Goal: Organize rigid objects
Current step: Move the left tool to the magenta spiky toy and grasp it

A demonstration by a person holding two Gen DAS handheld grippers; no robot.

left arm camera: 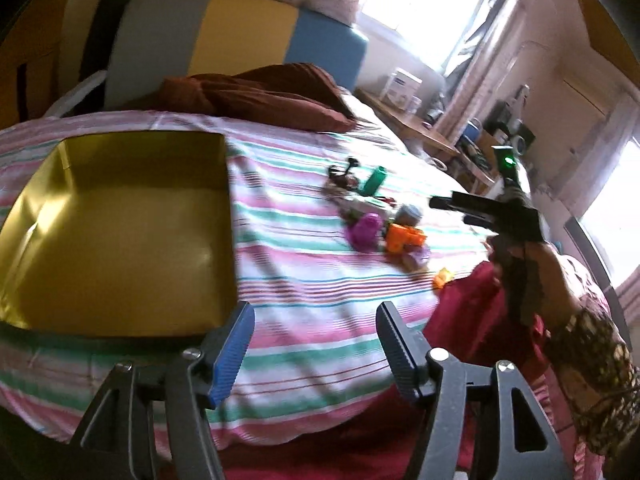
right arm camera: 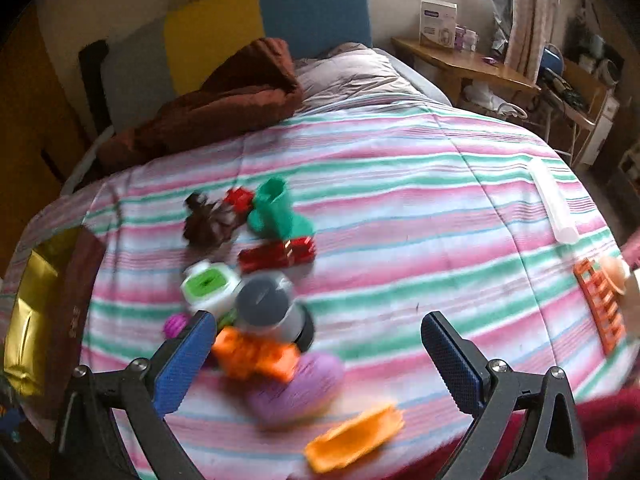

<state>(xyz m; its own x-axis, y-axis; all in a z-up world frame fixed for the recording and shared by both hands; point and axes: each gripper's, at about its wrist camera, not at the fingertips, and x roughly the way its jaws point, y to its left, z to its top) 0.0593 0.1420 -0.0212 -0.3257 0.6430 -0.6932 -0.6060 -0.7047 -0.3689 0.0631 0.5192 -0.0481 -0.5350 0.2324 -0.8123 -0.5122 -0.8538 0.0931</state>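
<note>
A pile of small toys lies on the striped bedspread: a green boot (right arm camera: 276, 212), a red block (right arm camera: 278, 255), a white and green cube (right arm camera: 208, 286), a grey cylinder (right arm camera: 266, 300), an orange piece (right arm camera: 256, 354), a purple heart (right arm camera: 298, 390) and a flat orange piece (right arm camera: 354, 436). My right gripper (right arm camera: 320, 360) is open and empty just above the near toys. In the left wrist view the pile (left arm camera: 384, 224) sits mid-right, and my right gripper (left arm camera: 452, 210) hovers beside it. My left gripper (left arm camera: 316, 348) is open and empty, next to an open gold box (left arm camera: 120, 232).
A brown blanket (right arm camera: 224, 96) lies at the head of the bed. An orange ladder-like toy (right arm camera: 600, 304) and a white tube (right arm camera: 554, 204) lie at the bed's right edge. A wooden desk (right arm camera: 460, 60) stands beyond. Red cloth (left arm camera: 472, 312) lies near my right arm.
</note>
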